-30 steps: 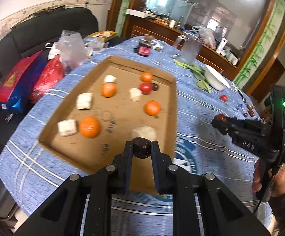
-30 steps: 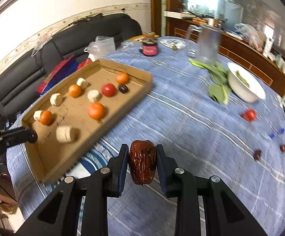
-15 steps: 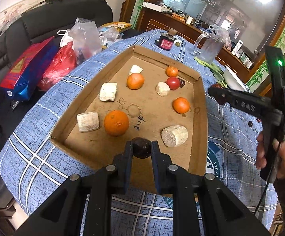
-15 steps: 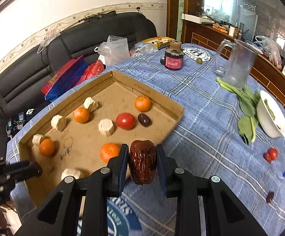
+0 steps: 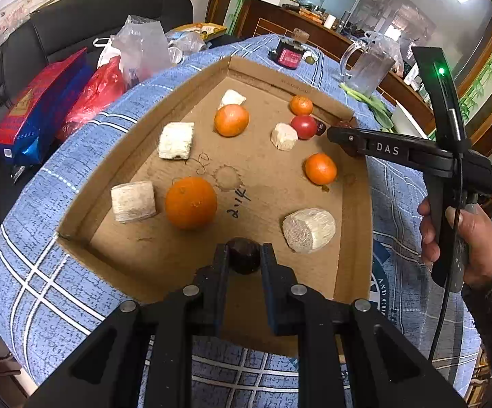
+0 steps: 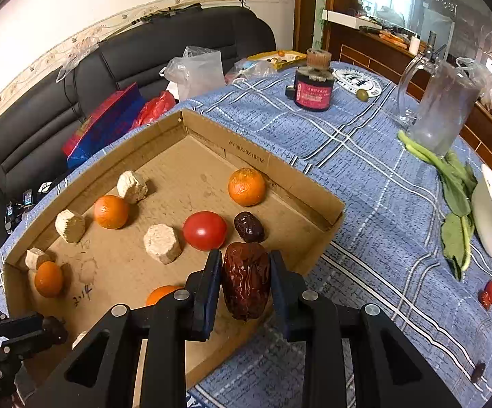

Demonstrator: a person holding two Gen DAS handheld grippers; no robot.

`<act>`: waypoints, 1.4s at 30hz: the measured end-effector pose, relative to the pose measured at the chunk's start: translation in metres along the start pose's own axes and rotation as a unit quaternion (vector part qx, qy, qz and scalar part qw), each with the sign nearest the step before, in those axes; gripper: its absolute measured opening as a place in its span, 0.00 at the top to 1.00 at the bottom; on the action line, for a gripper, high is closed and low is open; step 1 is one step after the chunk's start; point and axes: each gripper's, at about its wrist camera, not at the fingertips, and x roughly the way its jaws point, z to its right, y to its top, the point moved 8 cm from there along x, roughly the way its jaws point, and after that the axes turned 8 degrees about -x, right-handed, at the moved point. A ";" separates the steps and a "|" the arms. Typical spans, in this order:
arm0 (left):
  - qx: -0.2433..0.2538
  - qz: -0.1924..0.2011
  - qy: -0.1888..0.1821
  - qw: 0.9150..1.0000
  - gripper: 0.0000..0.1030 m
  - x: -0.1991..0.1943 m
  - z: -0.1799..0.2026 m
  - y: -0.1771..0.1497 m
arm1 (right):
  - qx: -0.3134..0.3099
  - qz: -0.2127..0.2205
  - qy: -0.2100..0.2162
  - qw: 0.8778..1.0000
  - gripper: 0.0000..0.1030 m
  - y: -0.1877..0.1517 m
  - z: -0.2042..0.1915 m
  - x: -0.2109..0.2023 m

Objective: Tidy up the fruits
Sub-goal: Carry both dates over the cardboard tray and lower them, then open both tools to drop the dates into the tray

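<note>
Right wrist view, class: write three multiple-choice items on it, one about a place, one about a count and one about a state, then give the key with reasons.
1. Where does the glass pitcher stand?
A. Inside the cardboard tray
B. On the sofa
C. On the tablecloth, outside the tray

2. How many oranges lie in the tray?
A. Two
B. Four
C. Six

3. In what state are the right tongs?
A. Shut on a wrinkled red date
B. Open and empty
C. Shut on an orange

Key:
1 C: the pitcher's base rests on the blue checked cloth beyond the tray's far wall.
2 B: four oranges show on the tray floor, one partly hidden behind the tongs.
3 A: both pads press against the date's sides.
</note>
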 end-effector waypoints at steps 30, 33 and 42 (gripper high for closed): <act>-0.005 0.000 0.017 1.000 0.70 0.002 -0.005 0.006 | -0.027 -0.010 -0.011 1.000 0.62 -0.001 -0.009 0.014; -0.008 0.004 0.019 1.000 0.60 -0.001 -0.005 0.006 | -0.023 -0.008 -0.015 1.000 0.62 -0.003 -0.009 0.005; 0.015 0.041 0.038 0.998 0.42 -0.022 0.009 0.004 | 0.002 0.013 -0.035 0.999 0.29 -0.023 -0.020 -0.056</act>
